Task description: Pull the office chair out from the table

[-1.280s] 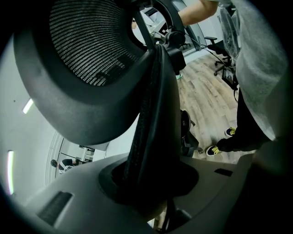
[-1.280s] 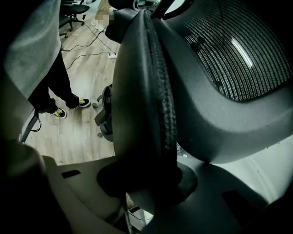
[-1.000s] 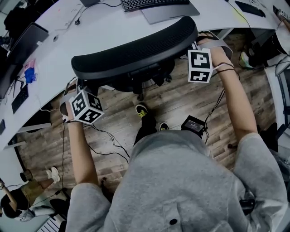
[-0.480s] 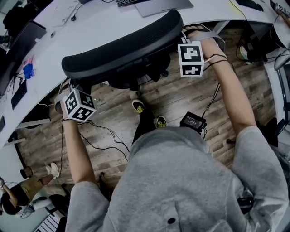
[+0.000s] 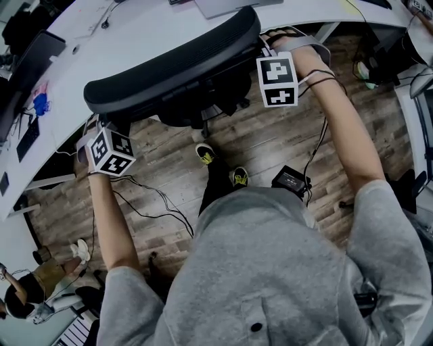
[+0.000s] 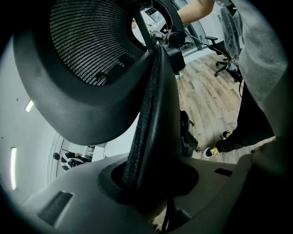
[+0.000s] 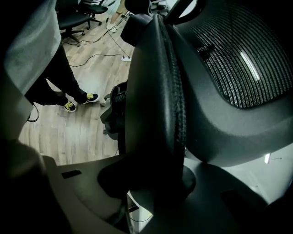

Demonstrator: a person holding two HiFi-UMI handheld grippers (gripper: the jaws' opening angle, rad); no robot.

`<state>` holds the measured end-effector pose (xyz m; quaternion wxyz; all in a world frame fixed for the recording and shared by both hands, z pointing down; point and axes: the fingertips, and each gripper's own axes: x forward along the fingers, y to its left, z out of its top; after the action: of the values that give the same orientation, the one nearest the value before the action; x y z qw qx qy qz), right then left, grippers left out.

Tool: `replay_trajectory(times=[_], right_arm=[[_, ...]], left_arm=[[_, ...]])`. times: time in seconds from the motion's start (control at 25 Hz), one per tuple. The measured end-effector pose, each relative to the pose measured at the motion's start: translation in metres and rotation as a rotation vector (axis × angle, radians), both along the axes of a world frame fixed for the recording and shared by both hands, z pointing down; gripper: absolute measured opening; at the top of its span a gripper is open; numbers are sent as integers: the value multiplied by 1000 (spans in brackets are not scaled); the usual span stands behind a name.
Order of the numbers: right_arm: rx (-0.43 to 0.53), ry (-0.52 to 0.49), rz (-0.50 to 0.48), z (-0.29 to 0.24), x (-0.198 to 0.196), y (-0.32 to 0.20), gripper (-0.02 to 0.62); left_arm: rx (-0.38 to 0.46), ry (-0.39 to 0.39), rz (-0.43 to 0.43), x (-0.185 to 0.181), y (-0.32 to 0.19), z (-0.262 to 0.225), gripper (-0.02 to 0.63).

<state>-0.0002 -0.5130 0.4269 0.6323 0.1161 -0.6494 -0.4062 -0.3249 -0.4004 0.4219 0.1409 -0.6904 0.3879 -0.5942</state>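
Note:
The black office chair [image 5: 176, 64] stands at the curved white table [image 5: 74, 61], and I see its mesh backrest from above. My left gripper [image 5: 101, 130] is shut on the backrest's left edge, just below the table's rim. My right gripper [image 5: 272, 46] holds the right edge; its jaws have just been closing with that edge between them. In the left gripper view the padded edge of the backrest [image 6: 151, 105] runs down into the left gripper [image 6: 151, 183]. The right gripper view shows the same edge [image 7: 158, 91] sunk between the jaws of the right gripper [image 7: 155, 183].
A laptop corner [image 5: 226, 5] lies on the table behind the chair. The person's shoes [image 5: 204, 154] stand on the wooden floor under the backrest, with a black box [image 5: 291, 181] and trailing cables [image 5: 152, 199] nearby. Another person [image 5: 27, 297] sits at the lower left.
In the head view the backrest and both grippers have shifted left and toward the top edge. The keyboard has slid out of view at the top.

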Motion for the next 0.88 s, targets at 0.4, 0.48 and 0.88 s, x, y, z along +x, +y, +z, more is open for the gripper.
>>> replay_trajectory(times=[0.4, 0.48, 0.88], right_arm=[[-19, 21, -3, -1, 20, 22, 109], [-17, 17, -5, -2, 26, 29, 109], [0, 5, 33, -3, 35, 79, 109]], left_arm=[[-11, 4, 5, 22, 25, -2, 123], [-1, 10, 7, 28, 34, -3, 124], [-1, 16, 46, 33, 67, -2, 127]])
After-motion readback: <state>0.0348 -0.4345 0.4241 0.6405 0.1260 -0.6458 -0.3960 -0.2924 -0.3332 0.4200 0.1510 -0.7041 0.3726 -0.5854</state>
